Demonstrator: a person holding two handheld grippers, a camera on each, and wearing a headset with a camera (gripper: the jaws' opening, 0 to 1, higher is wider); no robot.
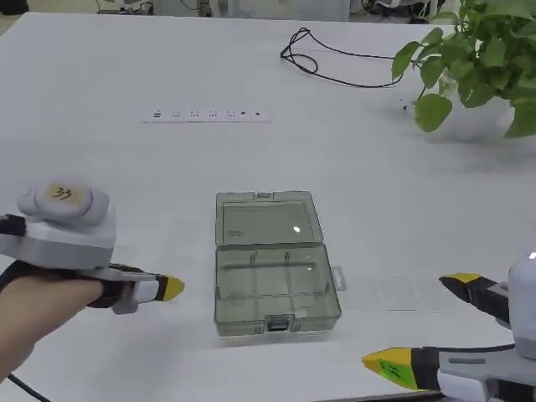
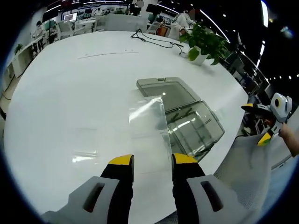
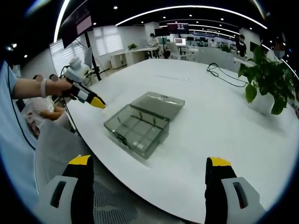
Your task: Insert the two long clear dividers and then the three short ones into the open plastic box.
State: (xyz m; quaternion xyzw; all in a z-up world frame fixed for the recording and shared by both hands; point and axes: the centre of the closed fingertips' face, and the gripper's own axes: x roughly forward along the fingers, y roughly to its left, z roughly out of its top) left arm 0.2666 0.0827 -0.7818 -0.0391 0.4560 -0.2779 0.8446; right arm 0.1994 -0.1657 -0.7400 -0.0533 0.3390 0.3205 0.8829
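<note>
The clear grey plastic box lies open mid-table, its lid flat on the far side; thin partition lines show inside the box. My left gripper hovers low to the box's left, jaws slightly apart. In the left gripper view a clear divider lies just ahead of the left gripper, and another clear piece lies to its left. More faint clear dividers lie right of the box. My right gripper is near the front right with wide, empty jaws.
A white power strip lies on the far side of the table, a black cable beyond it, and a potted plant at the far right. The table's front edge runs just under the right gripper.
</note>
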